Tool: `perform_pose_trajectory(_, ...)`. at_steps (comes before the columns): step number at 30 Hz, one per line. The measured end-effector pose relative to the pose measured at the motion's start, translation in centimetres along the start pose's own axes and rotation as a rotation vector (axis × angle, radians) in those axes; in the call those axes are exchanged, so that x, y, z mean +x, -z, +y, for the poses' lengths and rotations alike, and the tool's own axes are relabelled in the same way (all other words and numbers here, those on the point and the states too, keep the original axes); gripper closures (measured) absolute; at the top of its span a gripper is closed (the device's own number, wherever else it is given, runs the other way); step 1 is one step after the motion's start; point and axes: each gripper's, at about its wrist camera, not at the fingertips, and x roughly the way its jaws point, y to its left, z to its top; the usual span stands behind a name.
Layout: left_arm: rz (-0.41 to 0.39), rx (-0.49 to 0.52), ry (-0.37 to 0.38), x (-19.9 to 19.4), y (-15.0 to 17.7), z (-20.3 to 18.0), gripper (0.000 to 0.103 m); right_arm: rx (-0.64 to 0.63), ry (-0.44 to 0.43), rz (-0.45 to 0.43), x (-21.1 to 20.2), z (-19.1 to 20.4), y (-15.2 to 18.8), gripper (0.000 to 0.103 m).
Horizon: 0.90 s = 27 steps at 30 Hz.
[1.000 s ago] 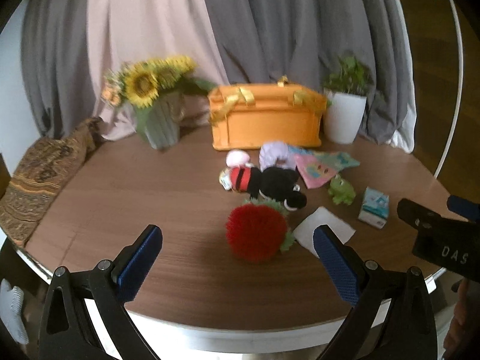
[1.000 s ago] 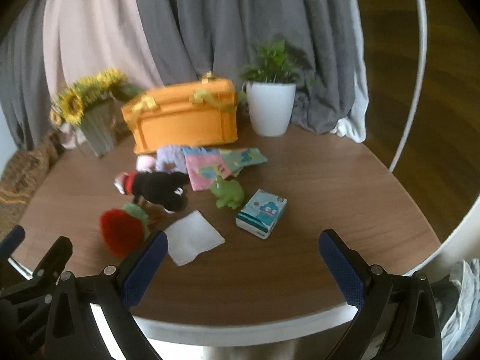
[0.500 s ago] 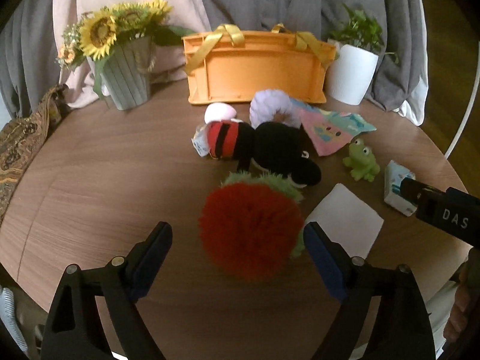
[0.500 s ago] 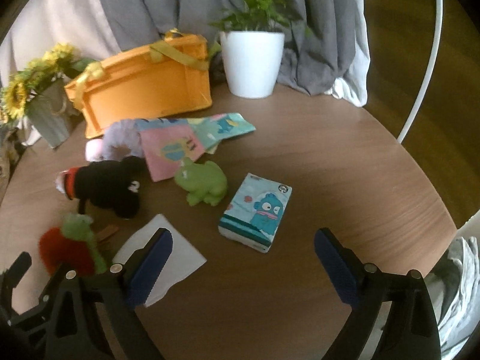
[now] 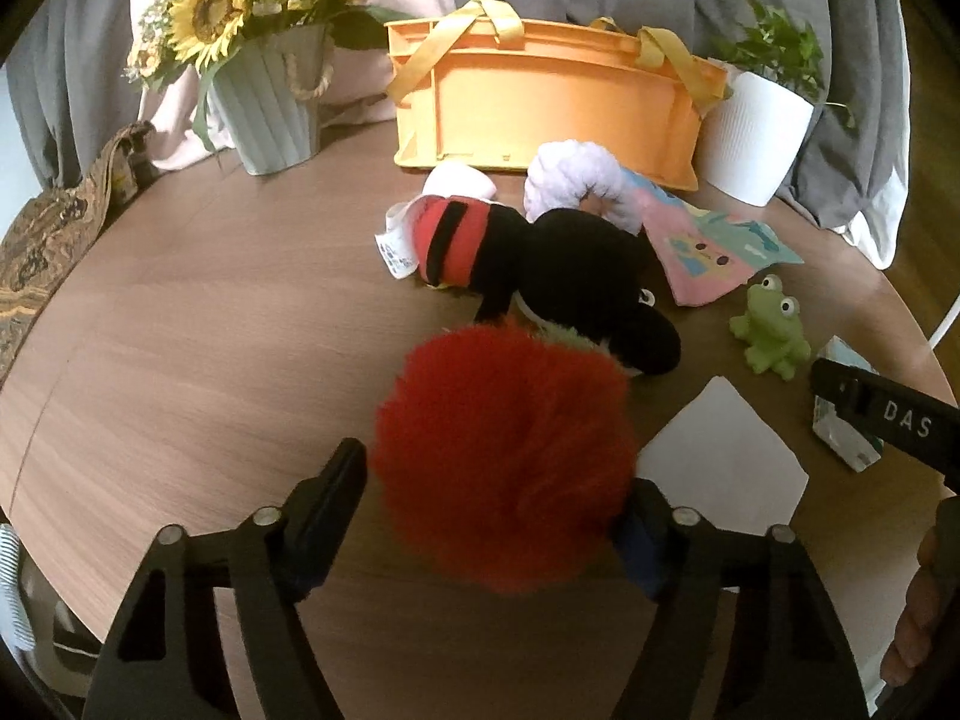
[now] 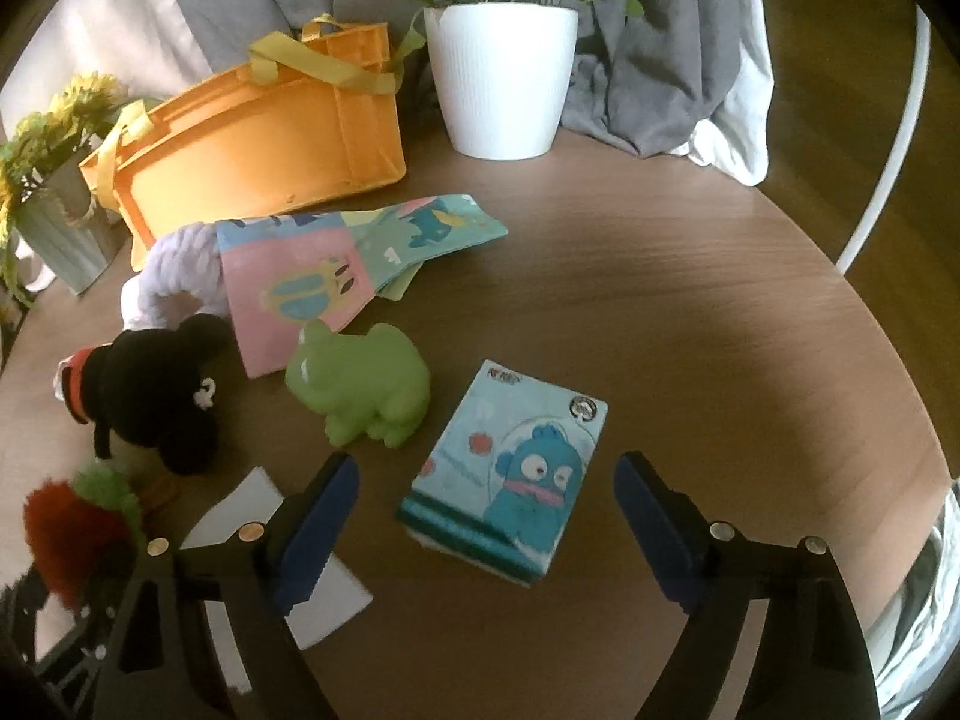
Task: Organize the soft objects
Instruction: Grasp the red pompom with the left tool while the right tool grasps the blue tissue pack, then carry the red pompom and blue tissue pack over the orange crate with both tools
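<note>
A fuzzy red ball (image 5: 498, 456) with a green tuft lies on the round wooden table (image 5: 180, 360), between the fingers of my left gripper (image 5: 492, 480). The jaws are closing; the left pad stands just off the fur and the right pad is half buried in it. My right gripper (image 6: 486, 474) straddles a blue cartoon tissue pack (image 6: 510, 468), its jaws closing, with gaps on both sides. A black plush (image 5: 576, 276), a green frog (image 6: 360, 384), a cloth book (image 6: 312, 276) and a lilac scrunchie (image 5: 576, 174) lie before the orange basket (image 5: 552, 102).
A white paper sheet (image 5: 720, 462) lies between the ball and the tissue pack. A sunflower vase (image 5: 270, 114) stands back left and a white plant pot (image 6: 501, 84) back right. A patterned cushion (image 5: 42, 240) rests at the left edge. Grey curtains hang behind.
Both grippers have dropped toward the table and moved forward. The left jaws have narrowed around the red ball; the right jaws have narrowed a little over the tissue pack.
</note>
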Motion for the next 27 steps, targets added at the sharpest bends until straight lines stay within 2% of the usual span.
perform_pose_trajectory(4, -0.005, 0.000, -0.008, 0.2, -0.1, -0.2, 0.035, -0.009, 0.001, 0.023, 0.9, 0.1, -0.3, 0.020)
perform_pose_trajectory(12, -0.007, 0.025, 0.011, 1.0, -0.6, -0.7, 0.055, -0.008, -0.001, 0.059, 2.1, -0.3, -0.2, 0.036)
perform_pose_trajectory(21, -0.049, 0.054, 0.012, 0.6, -1.0, -1.3, 0.068, -0.006, -0.010, 0.071, 1.5, -1.0, 0.1, 0.037)
perform_pose_trajectory(27, -0.098, 0.063, 0.018, -0.8, -1.5, -1.4, 0.069, -0.022, -0.039, 0.050, 0.1, -1.0, 0.2, 0.037)
